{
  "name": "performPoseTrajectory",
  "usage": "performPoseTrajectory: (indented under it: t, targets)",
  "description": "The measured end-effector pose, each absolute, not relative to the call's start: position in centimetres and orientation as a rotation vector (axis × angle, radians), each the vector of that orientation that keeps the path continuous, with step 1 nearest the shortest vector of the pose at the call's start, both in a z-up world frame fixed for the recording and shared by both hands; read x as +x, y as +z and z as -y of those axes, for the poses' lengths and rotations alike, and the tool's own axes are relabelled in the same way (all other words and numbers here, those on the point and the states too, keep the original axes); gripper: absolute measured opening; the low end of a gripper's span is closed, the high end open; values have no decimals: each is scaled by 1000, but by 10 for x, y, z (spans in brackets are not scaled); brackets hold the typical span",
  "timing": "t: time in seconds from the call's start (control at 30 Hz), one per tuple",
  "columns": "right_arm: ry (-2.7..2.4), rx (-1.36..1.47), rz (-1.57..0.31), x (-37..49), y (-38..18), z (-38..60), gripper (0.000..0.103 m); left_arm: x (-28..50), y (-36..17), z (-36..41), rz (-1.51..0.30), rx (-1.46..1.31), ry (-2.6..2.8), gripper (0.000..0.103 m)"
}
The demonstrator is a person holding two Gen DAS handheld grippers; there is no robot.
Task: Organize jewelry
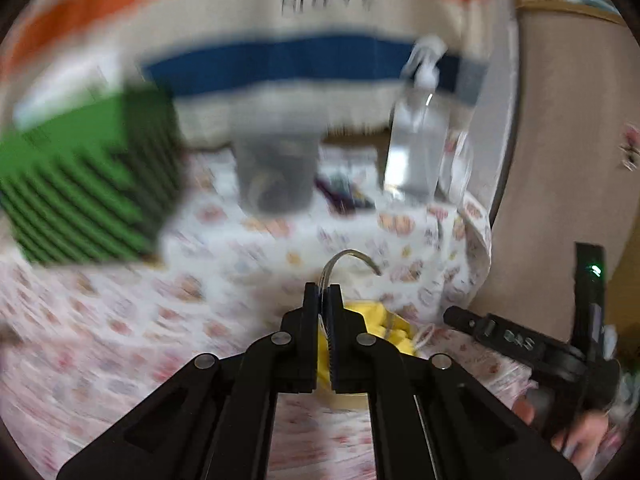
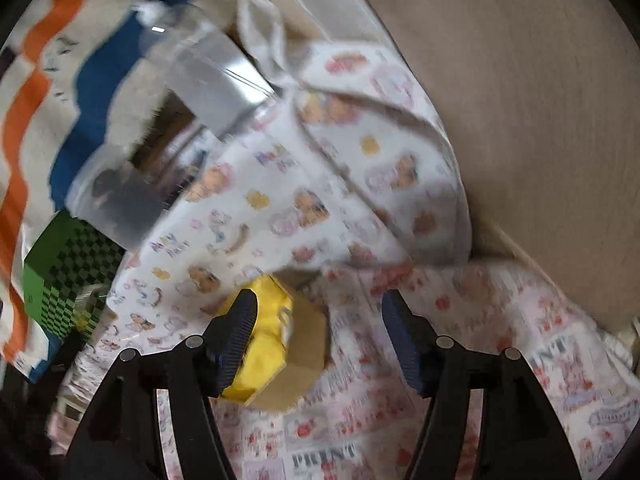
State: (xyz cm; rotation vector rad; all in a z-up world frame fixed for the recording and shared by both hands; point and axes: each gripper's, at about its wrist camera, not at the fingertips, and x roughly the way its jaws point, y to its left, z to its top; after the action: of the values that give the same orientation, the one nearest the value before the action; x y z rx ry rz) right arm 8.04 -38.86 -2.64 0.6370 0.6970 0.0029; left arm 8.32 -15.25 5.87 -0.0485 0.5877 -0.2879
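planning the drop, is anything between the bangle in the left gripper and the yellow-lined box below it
Nothing visible. The left gripper pinches the thin bangle above the yellow-lined box, with only printed cloth around; blur hides fine detail.

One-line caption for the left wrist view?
Left gripper shut on a thin curved bangle above the yellow-lined box.

I see a thin clear curved bangle (image 1: 352, 260) pinched upright, arching rightward — over a tan cardboard octagonal box with yellow lining (image 2: 280, 344), which lies open on the pink printed cloth (image 2: 500, 320).
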Motion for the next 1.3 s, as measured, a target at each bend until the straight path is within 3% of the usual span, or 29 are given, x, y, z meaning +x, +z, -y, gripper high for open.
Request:
performPoseTrajectory:
  t: [0.2, 0.4, 0.67, 1.0, 1.07, 1.2, 1.3]
  targets:
    - [-51, 627, -655, 75, -21, 396, 67, 118, 28, 173, -732, -140, -376, 0]
    - [-41, 638, -679, 78, -24, 394, 67, 124, 20, 184, -753, -120, -373, 0]
    - [-28, 626, -657, 72, -16, 389, 67, 87, 39, 156, -629, -17, -317, 0]
    - [48, 338, -489, 33, 28, 319, 70, 10, 61, 68, -478, 85, -167, 0]
    - [76, 295, -467, 27, 31, 307, 71, 3, 57, 55, -468, 93, -154, 5]
    - [74, 197, -424, 21, 30, 285, 74, -1, 46, 28, -448, 59, -121, 33]
    - [77, 177, -437, 26, 23, 279, 74, 7, 36, 12, -458, 15, -106, 36]
